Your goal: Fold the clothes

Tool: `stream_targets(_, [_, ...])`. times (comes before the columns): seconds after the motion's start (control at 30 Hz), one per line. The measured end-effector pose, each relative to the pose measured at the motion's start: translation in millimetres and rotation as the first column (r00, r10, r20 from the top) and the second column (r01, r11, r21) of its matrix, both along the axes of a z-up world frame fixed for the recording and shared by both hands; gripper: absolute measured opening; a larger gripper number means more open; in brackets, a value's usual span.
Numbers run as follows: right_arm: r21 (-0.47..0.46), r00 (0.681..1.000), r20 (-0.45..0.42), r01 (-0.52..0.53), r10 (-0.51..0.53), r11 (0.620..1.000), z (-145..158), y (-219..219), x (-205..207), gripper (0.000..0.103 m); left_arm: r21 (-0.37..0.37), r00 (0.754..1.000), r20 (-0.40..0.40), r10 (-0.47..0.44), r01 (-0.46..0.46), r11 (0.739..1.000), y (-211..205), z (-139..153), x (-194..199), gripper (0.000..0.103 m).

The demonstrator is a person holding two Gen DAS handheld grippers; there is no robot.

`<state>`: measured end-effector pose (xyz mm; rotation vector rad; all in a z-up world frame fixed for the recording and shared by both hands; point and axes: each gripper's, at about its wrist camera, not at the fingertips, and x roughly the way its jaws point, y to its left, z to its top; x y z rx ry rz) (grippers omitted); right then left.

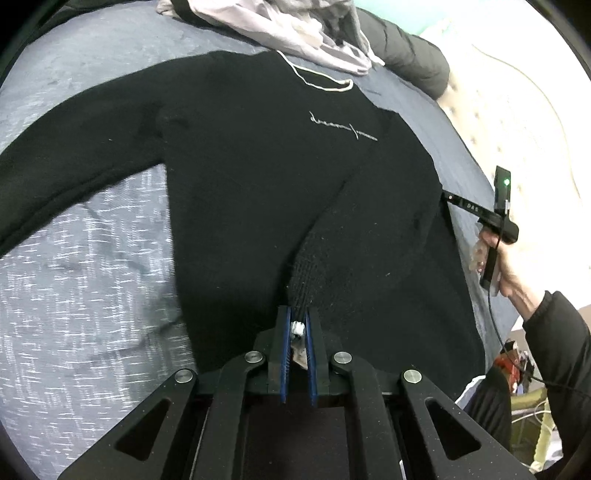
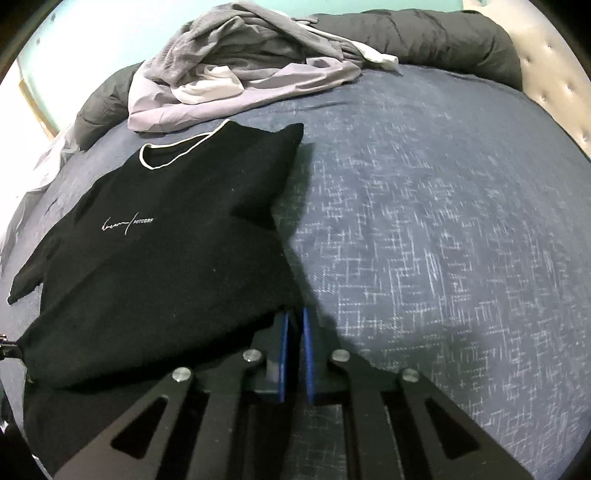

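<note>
Sweater cuff (image 1: 301,284) between left tongs (image 1: 298,314)

You have a blue-grey flecked bedspread (image 2: 424,229) covering the bed, with a dark puffy duvet (image 2: 424,37) rolled along its far edge. To your right stands a cream tufted headboard (image 1: 517,122). Past the bed's near corner lies a blurred clutter of cables (image 1: 524,373).

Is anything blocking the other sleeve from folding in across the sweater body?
Nothing visible does. The unfolded sleeve lies flat on the bedspread, and the black sweater body beside it is bare. The pile of grey clothes sits beyond the collar.
</note>
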<state>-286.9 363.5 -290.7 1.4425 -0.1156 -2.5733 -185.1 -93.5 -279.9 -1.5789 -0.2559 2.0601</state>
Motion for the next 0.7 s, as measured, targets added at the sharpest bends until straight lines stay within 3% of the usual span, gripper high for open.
stream_targets(0.17, [-0.020,0.999,0.041,-0.026,0.027,0.999,-13.4,2.5,0.0,0.007,-0.011,1.000,0.029,-0.007,0.007,1.000,7.5,-9.6,0.7,0.008])
stream_targets(0.33, [-0.050,0.996,0.059,-0.061,0.064,0.997,-5.7,20.8,11.5,0.007,-0.025,0.998,0.052,-0.038,0.039,0.999,10.4,-16.1,4.5,0.008])
stream_targets(0.43, [-0.035,0.999,0.047,-0.024,0.025,0.999,4.2,36.9,12.5,0.008,-0.066,0.998,0.016,-0.054,0.055,0.996,14.9,-8.9,4.9,0.011])
stream_targets(0.57, [-0.069,0.999,0.008,0.039,-0.039,0.997,22.8,47.6,1.9,0.009,-0.078,0.999,-0.042,-0.016,0.013,0.997,9.9,7.7,1.1,0.024])
stream_targets(0.67, [-0.117,0.998,0.000,0.064,-0.065,0.991,32.0,43.8,-17.3,0.015,-0.065,0.998,-0.065,-0.009,0.005,0.998,12.6,15.6,-4.0,0.026])
stream_targets(0.7, [-0.129,0.997,0.000,0.070,-0.071,0.989,34.1,41.9,-24.6,0.026,-0.056,0.998,-0.063,-0.016,0.013,0.998,15.5,15.6,-6.0,0.026])
